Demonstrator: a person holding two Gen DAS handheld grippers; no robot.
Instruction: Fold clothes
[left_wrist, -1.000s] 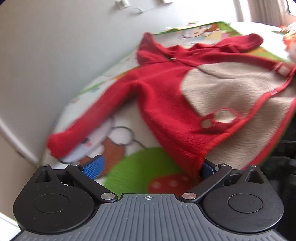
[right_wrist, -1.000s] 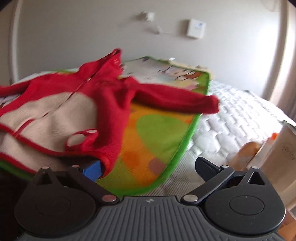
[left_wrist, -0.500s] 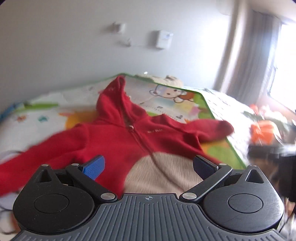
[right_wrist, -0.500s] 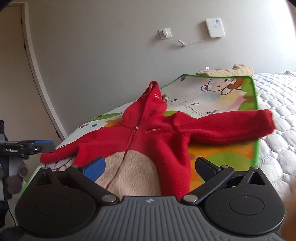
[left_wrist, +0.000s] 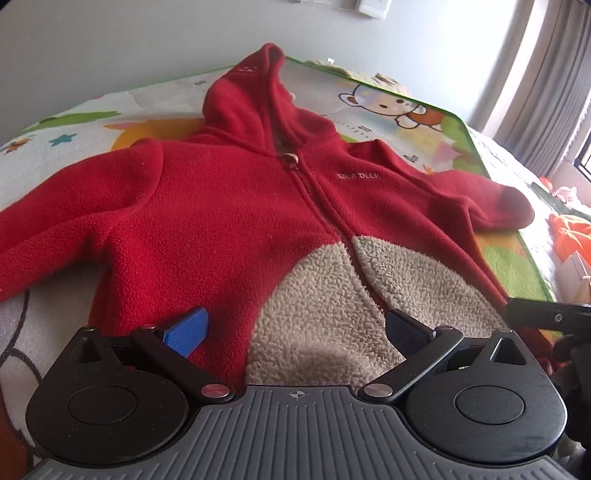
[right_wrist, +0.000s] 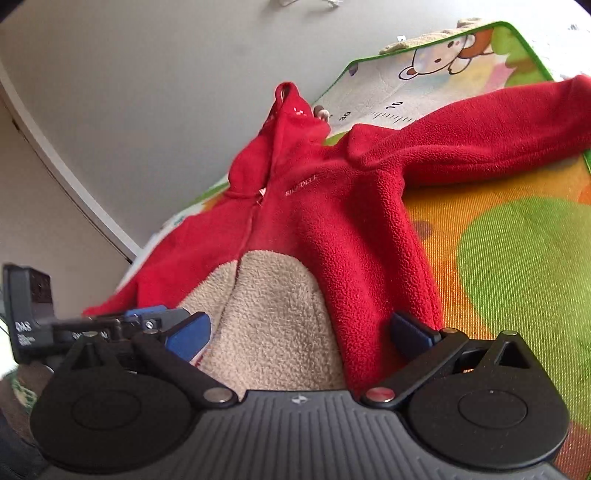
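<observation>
A red hooded fleece jacket (left_wrist: 240, 221) with a beige belly patch (left_wrist: 325, 295) lies face up and zipped on a colourful play mat (left_wrist: 509, 266). Both sleeves are spread out to the sides and the hood (left_wrist: 251, 96) points at the wall. My left gripper (left_wrist: 295, 330) is open low over the jacket's lower left part, nothing between its fingers. My right gripper (right_wrist: 299, 332) is open over the lower right part of the same jacket (right_wrist: 351, 221), straddling the edge of the beige patch (right_wrist: 266, 302). Each gripper shows at the edge of the other's view: the right one (left_wrist: 535, 317), the left one (right_wrist: 144, 315).
The mat (right_wrist: 517, 258) lies on a white quilted bed along a grey wall (right_wrist: 147, 92). A beige plush item (left_wrist: 384, 79) sits at the mat's far end. Curtains (left_wrist: 546, 74) and orange things (left_wrist: 569, 232) are to the right, a white door frame (right_wrist: 74, 192) to the left.
Both views have swung round to face the jacket from its lower end and moved in low and close over the beige patch. The jacket lies spread flat. Both grippers stay open.
</observation>
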